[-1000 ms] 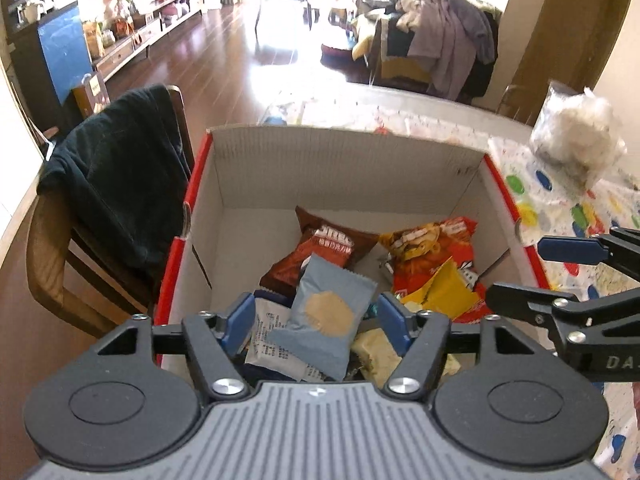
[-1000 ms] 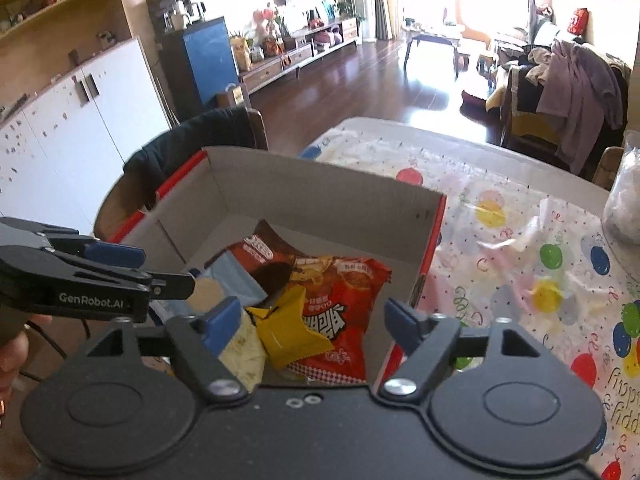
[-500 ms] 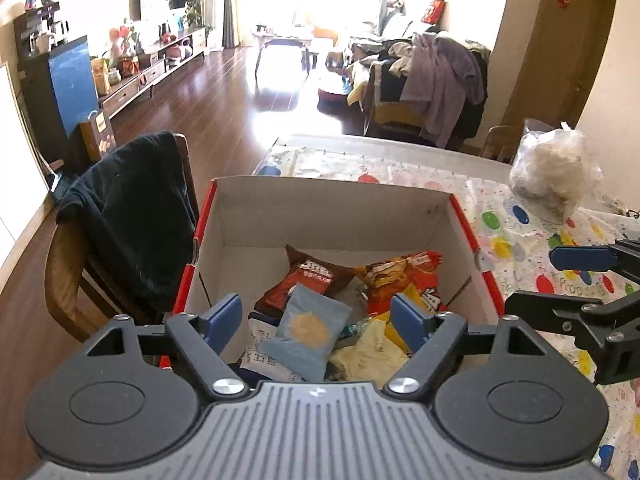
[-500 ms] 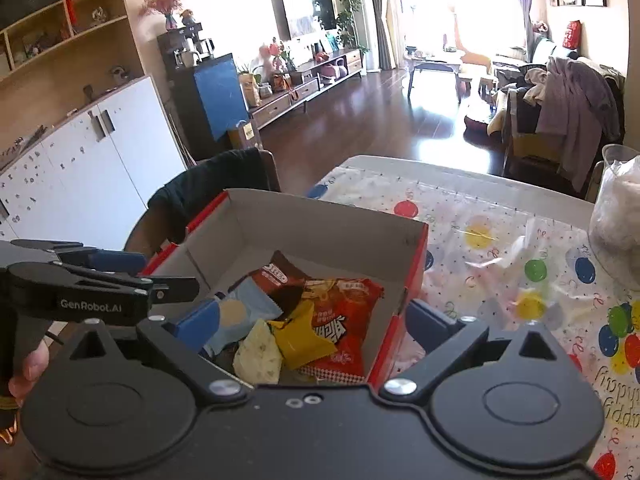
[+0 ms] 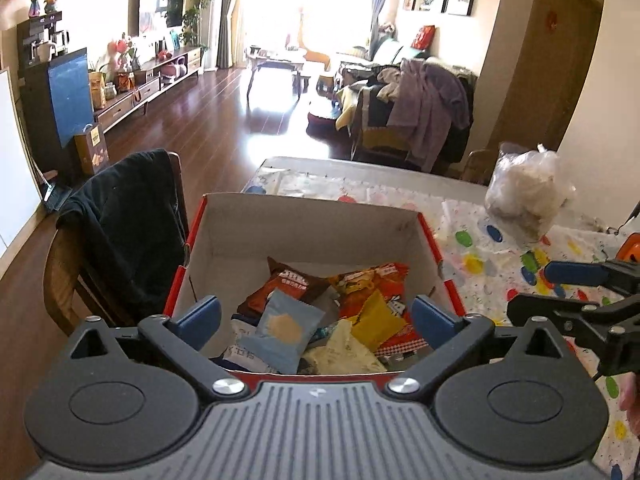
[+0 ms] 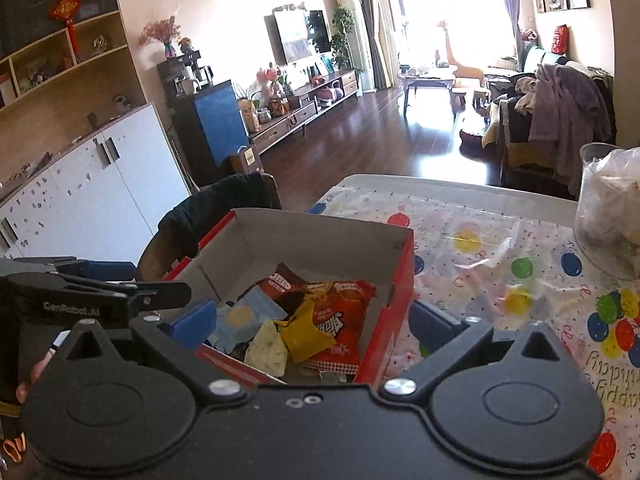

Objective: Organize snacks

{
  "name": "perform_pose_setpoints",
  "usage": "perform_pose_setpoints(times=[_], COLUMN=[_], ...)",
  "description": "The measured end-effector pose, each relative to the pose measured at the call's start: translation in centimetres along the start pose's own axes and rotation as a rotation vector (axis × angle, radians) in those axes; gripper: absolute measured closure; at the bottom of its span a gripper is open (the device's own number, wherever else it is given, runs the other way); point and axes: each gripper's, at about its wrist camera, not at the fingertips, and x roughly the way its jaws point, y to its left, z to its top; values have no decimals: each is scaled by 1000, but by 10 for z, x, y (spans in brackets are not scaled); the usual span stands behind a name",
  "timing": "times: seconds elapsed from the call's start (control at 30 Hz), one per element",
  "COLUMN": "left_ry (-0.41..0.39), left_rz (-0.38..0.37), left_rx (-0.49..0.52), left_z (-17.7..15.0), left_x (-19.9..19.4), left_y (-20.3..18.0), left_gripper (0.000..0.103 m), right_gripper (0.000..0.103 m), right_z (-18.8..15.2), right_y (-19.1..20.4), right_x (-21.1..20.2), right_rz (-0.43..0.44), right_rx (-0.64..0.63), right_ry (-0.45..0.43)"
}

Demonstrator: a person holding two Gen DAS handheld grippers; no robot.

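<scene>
Snack packets (image 5: 320, 312) heaped in the cardboard box (image 5: 304, 224) look light and crinkly; pinch a sealed edge. Left gripper (image 5: 316, 318) and right gripper (image 6: 308, 326) both hang spread, empty.

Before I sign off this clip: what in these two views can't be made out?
- Snacks at the bottom of the box: buried under the top packets, both views.
- Box's near wall: behind the left claw body, left view.
- Clear bag contents: cut by the edge, right view; glare, left view.
- Right claw is wide open and empty.
</scene>
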Motion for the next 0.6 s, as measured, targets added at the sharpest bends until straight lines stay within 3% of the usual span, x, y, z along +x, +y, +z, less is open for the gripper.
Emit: perform_pose_setpoints(times=[0.33,0.6], left_ry=[-20,-15], left_rz=[4,16], left_rx=[25,45], left_z=[-6,-12], left_x=[-11,-13], left_y=[-9,-12], left_gripper=[0,0], right_gripper=[0,0], right_z=[-13,-19], right_y=[7,12], right_x=[-15,-20], right_rz=[-3,-53], right_rx=[-33,-59], right_ry=[-44,-52])
